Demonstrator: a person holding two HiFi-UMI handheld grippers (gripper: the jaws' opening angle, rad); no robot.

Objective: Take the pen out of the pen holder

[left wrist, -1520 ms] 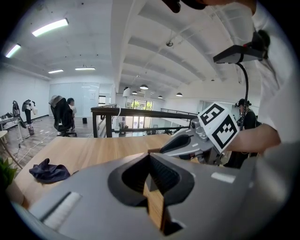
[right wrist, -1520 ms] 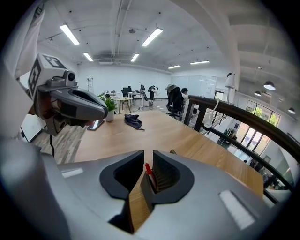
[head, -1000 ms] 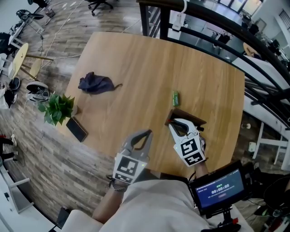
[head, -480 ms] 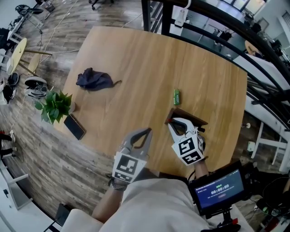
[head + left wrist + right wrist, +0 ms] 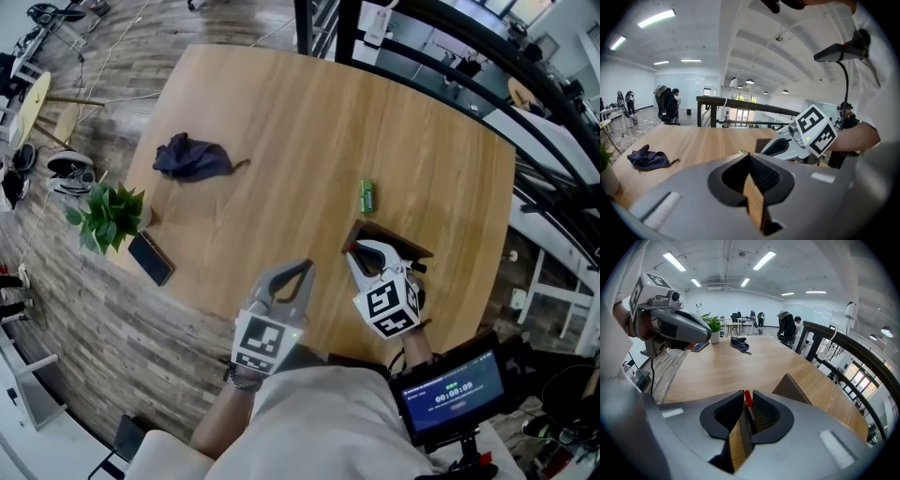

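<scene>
At the near right of the round wooden table [image 5: 309,122], the right gripper [image 5: 355,249] lies over the brown pen holder [image 5: 413,251]. Its fingers are clenched on the pen [image 5: 748,399], whose red end pokes out just past their tips. In the right gripper view the holder's slanted wall shows just right of those tips; whether the pen's lower part sits inside the holder cannot be told. The left gripper [image 5: 303,269] hovers just left of the right one, by the table's near edge, its fingers pressed together with nothing between them. A small green item [image 5: 367,196] lies on the table just beyond the holder. Over on the left side rest a crumpled dark cloth [image 5: 192,157], a potted plant [image 5: 105,216] and a black phone [image 5: 150,258], well apart from both grippers
</scene>
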